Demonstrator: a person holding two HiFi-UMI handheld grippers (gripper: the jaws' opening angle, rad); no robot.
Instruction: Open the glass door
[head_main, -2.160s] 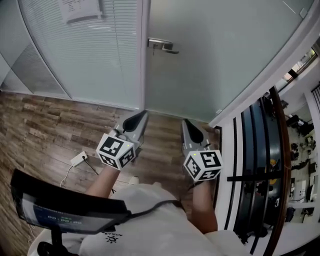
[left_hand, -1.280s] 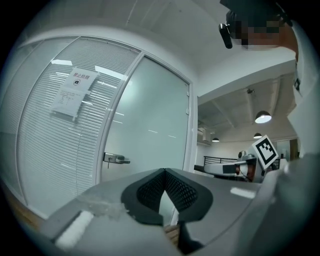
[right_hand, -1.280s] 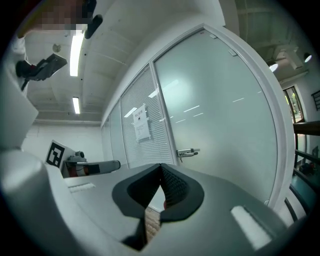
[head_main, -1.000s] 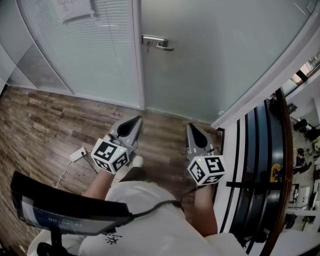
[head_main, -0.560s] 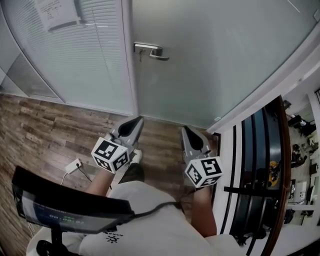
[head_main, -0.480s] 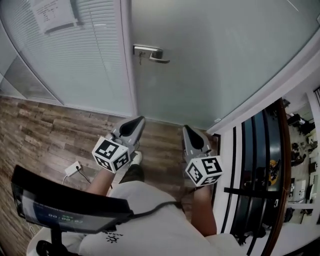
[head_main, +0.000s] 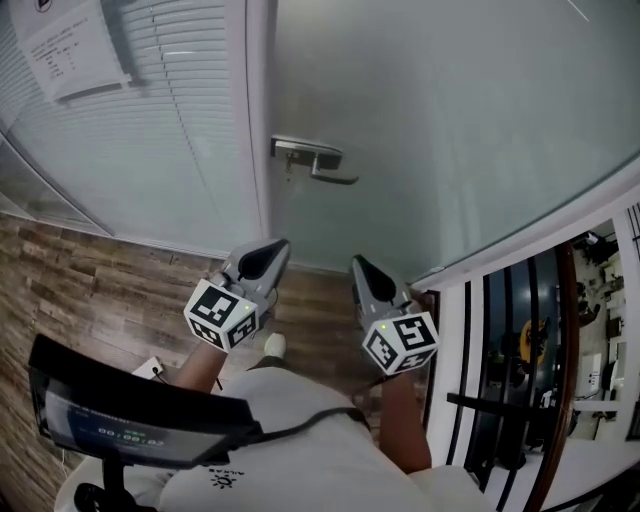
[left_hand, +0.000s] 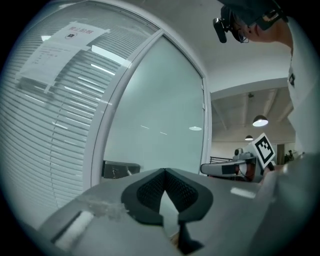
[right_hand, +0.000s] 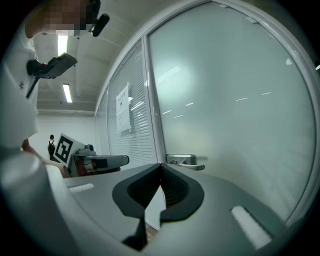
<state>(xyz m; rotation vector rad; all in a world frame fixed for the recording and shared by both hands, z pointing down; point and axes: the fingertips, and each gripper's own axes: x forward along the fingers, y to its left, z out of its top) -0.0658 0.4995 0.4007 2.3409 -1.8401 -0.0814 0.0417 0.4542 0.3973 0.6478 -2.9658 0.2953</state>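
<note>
The frosted glass door (head_main: 450, 130) stands closed ahead, its metal lever handle (head_main: 315, 160) near its left edge. Both grippers are held level side by side, short of the door and below the handle. My left gripper (head_main: 270, 250) is shut and empty; in the left gripper view its tips (left_hand: 164, 172) meet, with the handle (left_hand: 120, 169) just to their left. My right gripper (head_main: 360, 265) is also shut on nothing. In the right gripper view its tips (right_hand: 160, 167) sit just left of the handle (right_hand: 187, 162). Neither gripper touches the handle.
Left of the door is a glazed panel with blinds (head_main: 170, 120) and a paper notice (head_main: 75, 45). Wooden floor (head_main: 90, 290) lies below, with a white power strip (head_main: 155, 368). A dark railing (head_main: 520, 350) runs along the right. A screen (head_main: 130, 415) hangs at the person's chest.
The door and its handle have come closer and sit lower in the head view. Both grippers have advanced toward the door together, still shut.
</note>
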